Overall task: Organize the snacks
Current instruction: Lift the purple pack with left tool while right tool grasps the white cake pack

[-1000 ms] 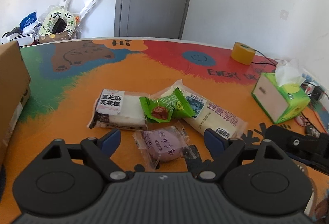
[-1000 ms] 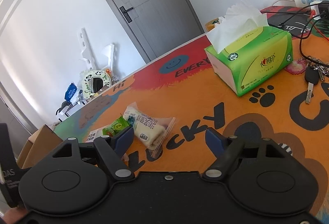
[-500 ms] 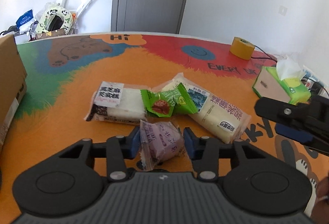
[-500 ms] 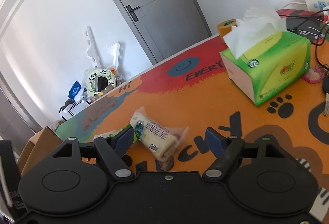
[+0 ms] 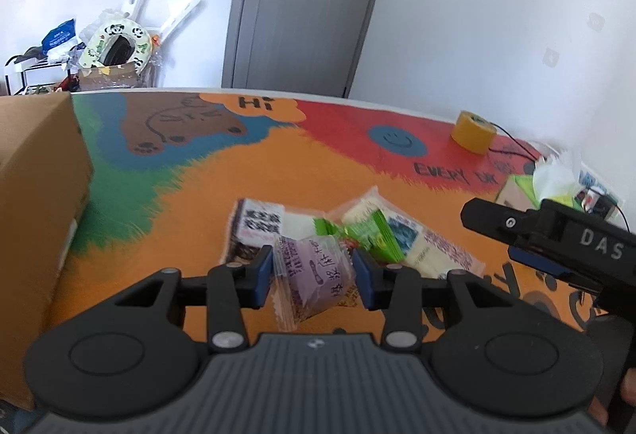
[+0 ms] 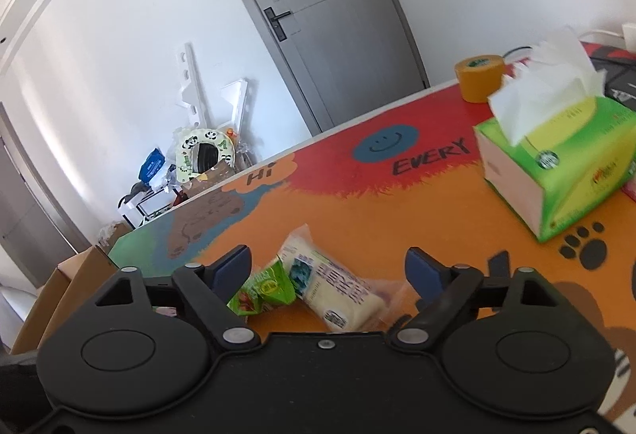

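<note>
My left gripper (image 5: 314,277) is shut on a purple snack packet (image 5: 318,277) and holds it above the colourful table mat. Behind it lie a white-and-black sesame cake packet (image 5: 258,225), a small green packet (image 5: 357,235) and a long white bread packet (image 5: 429,251). My right gripper (image 6: 330,267) is open and empty, hovering over the green packet (image 6: 264,290) and the white bread packet (image 6: 338,292). The right gripper's body shows in the left wrist view (image 5: 556,239).
A cardboard box (image 5: 35,203) stands at the left edge of the table. A green tissue box (image 6: 556,163) and a yellow tape roll (image 6: 479,76) stand at the right. Cables and clutter lie beyond the table.
My left gripper closed on the purple packet and lifted it off the mat. My right gripper moved left over the green and white packets.
</note>
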Motion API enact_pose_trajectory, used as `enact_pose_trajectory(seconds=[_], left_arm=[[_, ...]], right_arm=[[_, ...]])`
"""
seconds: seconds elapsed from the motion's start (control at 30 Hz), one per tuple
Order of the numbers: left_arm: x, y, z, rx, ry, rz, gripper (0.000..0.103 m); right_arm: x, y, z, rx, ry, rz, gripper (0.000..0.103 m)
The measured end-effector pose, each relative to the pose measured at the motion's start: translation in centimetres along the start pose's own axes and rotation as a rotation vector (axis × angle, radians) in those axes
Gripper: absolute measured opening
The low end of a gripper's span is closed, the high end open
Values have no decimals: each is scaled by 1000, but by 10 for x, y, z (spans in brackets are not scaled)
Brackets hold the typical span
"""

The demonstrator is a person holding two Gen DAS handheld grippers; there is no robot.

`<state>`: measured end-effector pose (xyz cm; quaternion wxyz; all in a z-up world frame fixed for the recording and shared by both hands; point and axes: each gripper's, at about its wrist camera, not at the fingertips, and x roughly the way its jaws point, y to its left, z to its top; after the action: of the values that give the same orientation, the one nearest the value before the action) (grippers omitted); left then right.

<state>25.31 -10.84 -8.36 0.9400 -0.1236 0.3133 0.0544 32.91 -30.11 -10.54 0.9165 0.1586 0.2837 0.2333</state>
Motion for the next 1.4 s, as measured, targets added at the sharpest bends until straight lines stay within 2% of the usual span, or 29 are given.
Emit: enact_pose_trajectory(seconds=[0.53,0.57,0.63,0.7,0.8,0.9,0.97,1.03,1.13,1.4], left_arm=[[3,40,12,-59,-16,73,41],[3,41,12,-62,-15,75,41],[4,43,11,-64,-11,76,41],[5,44,10,-66,-9,75,42],[4,45,10,-69,-9,71,42],[1,45,9,-74,-10,66,42],[-2,46,8,-77,-11,64,42],[-6,47,7,-77,-16,61,41],[-12,47,4,-77,-21,53,42],[-30,45,-3,-71,-33,23,41]], right_arm=[[48,17,11,-61,38,-5,84],[52,16,9,-61,54,-9,82],[58,15,5,-57,91,-14,69],[62,14,-2,-61,129,-28,61],[62,17,-11,-84,166,-48,56],[55,24,-17,-128,167,-63,54],[51,29,-21,-157,171,-82,47],[47,29,-23,-168,170,-90,34],[38,25,-25,-131,170,-76,30],[4,14,-39,-43,138,-82,27]])
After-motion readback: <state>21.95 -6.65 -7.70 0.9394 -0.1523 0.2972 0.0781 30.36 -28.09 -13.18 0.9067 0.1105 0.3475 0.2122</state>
